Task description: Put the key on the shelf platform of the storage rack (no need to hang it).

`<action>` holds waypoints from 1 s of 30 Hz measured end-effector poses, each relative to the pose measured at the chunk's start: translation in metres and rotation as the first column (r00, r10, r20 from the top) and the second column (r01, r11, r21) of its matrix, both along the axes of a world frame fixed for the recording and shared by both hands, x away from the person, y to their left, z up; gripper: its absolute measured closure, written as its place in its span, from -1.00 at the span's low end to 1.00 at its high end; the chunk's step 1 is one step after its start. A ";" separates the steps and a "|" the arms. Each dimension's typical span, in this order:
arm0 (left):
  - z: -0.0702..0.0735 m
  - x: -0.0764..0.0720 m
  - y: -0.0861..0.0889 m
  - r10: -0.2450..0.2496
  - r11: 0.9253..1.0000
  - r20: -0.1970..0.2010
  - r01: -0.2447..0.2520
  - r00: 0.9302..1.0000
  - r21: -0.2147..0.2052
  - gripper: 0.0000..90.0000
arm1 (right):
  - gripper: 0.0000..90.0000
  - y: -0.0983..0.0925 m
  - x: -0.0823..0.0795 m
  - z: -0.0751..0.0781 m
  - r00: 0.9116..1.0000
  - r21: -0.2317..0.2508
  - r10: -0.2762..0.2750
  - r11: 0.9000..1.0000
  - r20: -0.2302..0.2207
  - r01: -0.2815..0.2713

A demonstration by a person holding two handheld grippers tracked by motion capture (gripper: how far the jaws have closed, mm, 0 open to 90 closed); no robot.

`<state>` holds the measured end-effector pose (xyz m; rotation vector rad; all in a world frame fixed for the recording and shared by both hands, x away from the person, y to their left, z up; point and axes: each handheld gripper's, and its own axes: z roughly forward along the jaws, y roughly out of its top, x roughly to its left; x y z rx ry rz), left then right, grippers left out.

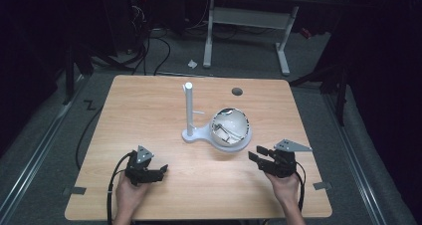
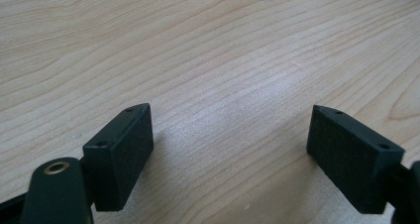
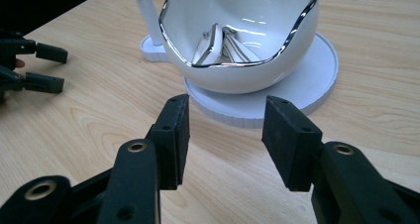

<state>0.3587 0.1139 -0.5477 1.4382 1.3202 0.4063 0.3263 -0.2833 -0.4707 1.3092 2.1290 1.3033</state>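
Progress: barely begun, by the look of it. White bowl [image 3: 237, 70] with a chrome rim seated on the round base [image 3: 307, 80] of a white stand, just ahead of the right gripper [image 3: 225, 116] and untouched; shiny metal pieces [image 3: 218, 43] lying inside, too small to name with any confidence. Nothing lifted, nothing taken out. Final approach, grasp and whatever comes after all left to do, judging from how things lie. Right gripper low over the table [image 1: 149, 100], aimed at the bowl's near wall, jaws apart by a moderate gap, nothing between the pads — clear of bowl and base alike, with a strip of bare wood between fingertips and base edge. Upright post [image 1: 189, 108] of the stand beyond the bowl and off to this gripper's left; small round hole [image 1: 237, 91] in the tabletop farther on, past the bowl. Left gripper [image 1: 161, 171] well off to the right gripper's left, across open wood and far from the bowl, jaws spread wide — wider than the right pair — and empty, plain wood grain between them. Hard to tell whether resting on the tabletop or hovering just above.
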 end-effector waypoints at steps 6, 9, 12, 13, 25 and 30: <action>0.000 0.000 0.000 0.000 1.000 0.000 0.000 1.000 -0.001 -0.59 | 0.20 0.006 -0.001 -0.007 1.000 -0.004 0.017 1.000 -0.007 -0.017; 0.000 0.000 0.000 0.001 1.000 0.000 -0.001 1.000 -0.003 -0.59 | 0.20 0.008 -0.001 -0.010 1.000 -0.006 0.027 1.000 -0.013 -0.027; 0.000 0.000 0.000 0.000 1.000 0.001 0.000 1.000 -0.002 -0.59 | 0.19 0.012 -0.002 -0.012 0.999 -0.014 0.038 0.999 -0.019 -0.038; 0.000 0.000 0.000 0.000 1.000 0.000 0.000 1.000 -0.001 -0.59 | 0.19 0.013 -0.003 -0.014 0.999 -0.013 0.043 0.999 -0.021 -0.043; 0.000 0.000 0.000 0.000 1.000 0.002 0.000 1.000 0.002 -0.59 | 0.18 0.026 -0.001 -0.026 0.998 -0.055 0.066 0.996 -0.025 -0.067; 0.000 0.000 0.000 0.001 1.000 0.002 -0.001 1.000 0.000 -0.59 | 0.18 0.032 0.002 -0.033 0.997 -0.070 0.071 0.995 -0.037 -0.074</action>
